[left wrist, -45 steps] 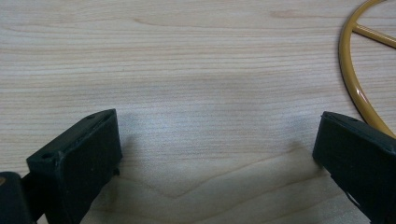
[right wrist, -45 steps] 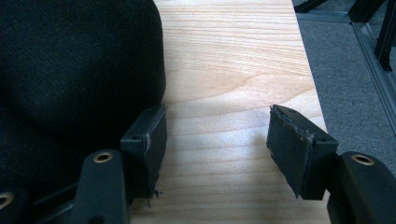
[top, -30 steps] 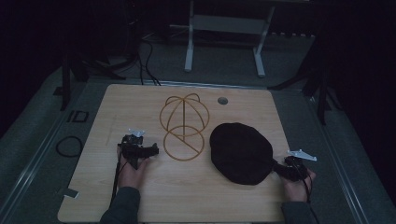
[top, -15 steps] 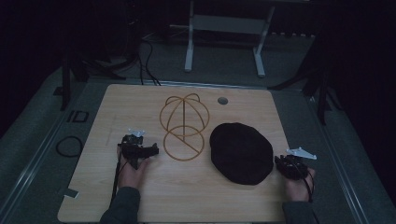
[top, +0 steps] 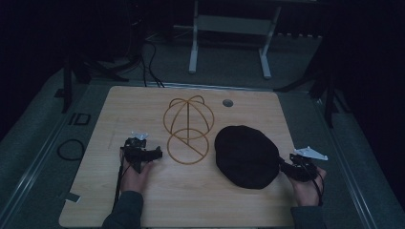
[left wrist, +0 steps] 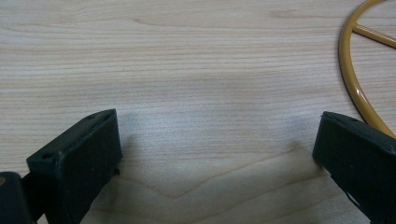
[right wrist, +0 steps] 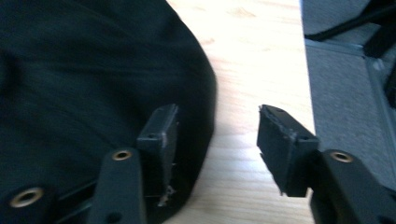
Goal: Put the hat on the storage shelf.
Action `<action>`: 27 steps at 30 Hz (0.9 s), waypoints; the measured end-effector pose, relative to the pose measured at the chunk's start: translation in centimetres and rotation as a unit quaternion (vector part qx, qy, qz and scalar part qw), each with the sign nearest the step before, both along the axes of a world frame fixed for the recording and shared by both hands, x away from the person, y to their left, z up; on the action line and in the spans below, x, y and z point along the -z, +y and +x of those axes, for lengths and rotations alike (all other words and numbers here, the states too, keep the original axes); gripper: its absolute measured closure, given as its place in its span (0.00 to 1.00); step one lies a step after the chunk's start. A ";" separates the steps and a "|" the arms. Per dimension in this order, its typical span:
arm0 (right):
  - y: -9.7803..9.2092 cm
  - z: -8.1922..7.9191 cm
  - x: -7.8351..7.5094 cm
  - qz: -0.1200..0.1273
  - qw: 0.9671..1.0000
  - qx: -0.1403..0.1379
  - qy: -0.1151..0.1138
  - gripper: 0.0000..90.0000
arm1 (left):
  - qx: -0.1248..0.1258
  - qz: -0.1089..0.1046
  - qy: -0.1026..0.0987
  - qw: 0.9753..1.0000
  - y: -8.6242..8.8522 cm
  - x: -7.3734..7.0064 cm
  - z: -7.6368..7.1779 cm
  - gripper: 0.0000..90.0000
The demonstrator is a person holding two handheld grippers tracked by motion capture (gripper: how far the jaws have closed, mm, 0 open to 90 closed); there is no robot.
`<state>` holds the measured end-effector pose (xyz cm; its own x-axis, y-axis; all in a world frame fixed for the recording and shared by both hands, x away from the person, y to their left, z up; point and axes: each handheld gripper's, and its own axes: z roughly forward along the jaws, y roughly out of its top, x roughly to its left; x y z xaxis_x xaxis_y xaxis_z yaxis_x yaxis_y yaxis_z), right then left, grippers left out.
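right gripper (top: 285, 166) sits at the black hat's (top: 246, 155) edge near the table's (top: 143, 102) right edge, jaws apart, one over the brim, one over bare wood, nothing clamped. left gripper (top: 154, 153) rests toward the left edge, jaws wide apart, just beside the gold wire stand (top: 187, 129) at the table's middle.
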<state>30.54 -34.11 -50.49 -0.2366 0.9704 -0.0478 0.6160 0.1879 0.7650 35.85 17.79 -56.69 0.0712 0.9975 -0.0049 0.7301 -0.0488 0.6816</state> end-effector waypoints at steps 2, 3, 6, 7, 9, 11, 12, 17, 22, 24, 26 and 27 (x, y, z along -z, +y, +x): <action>0.1 -0.1 -0.3 0.002 1.000 -0.003 -0.002 0.47 | 0.001 0.001 0.000 1.000 0.0 0.0 0.0 0.01; 0.3 -0.1 -0.6 0.004 1.000 -0.007 -0.003 0.45 | 0.001 0.001 0.000 1.000 0.0 0.0 0.0 0.01; 0.9 -0.1 -1.6 0.005 1.000 -0.024 -0.003 0.39 | 0.001 0.001 0.000 1.000 0.0 0.0 0.0 0.01; 1.1 -0.2 -2.0 0.008 0.999 -0.031 -0.004 0.38 | 0.001 0.001 0.000 1.000 0.0 0.0 0.0 0.01; 1.5 -0.1 -2.6 0.016 0.999 -0.043 -0.009 0.38 | 0.001 0.001 0.000 1.000 0.0 0.0 0.0 0.01; 2.1 -0.1 -3.2 0.021 0.998 -0.056 -0.014 0.38 | 0.001 0.001 0.000 1.000 0.0 0.0 0.0 0.01; 2.3 0.0 -3.3 0.023 0.998 -0.059 -0.014 0.38 | 0.001 0.001 0.000 1.000 0.0 0.0 0.0 0.01; 2.9 0.3 -3.3 0.026 0.997 -0.070 -0.012 0.38 | 0.001 0.001 0.000 1.000 0.0 0.0 0.0 0.01; 3.9 0.5 -3.3 0.021 0.995 -0.094 -0.004 0.44 | 0.000 0.001 0.000 1.000 0.0 0.0 0.0 0.01; 4.3 0.6 -3.5 0.022 0.995 -0.096 -0.005 0.42 | 0.000 0.000 0.000 1.000 0.0 0.0 0.0 0.01; 4.4 0.7 -3.6 0.022 0.995 -0.097 -0.007 0.41 | 0.000 0.000 0.000 1.000 -0.1 0.0 0.0 0.01; 4.5 0.8 -3.7 0.024 0.995 -0.096 -0.007 0.39 | 0.000 0.000 0.000 1.000 -0.1 0.0 0.0 0.01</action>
<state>31.30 -29.64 -46.75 -0.4178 0.9085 -0.0072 0.5615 0.2644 0.7841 35.87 17.74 -56.68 0.0708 0.9975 -0.0047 0.7296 -0.0485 0.6822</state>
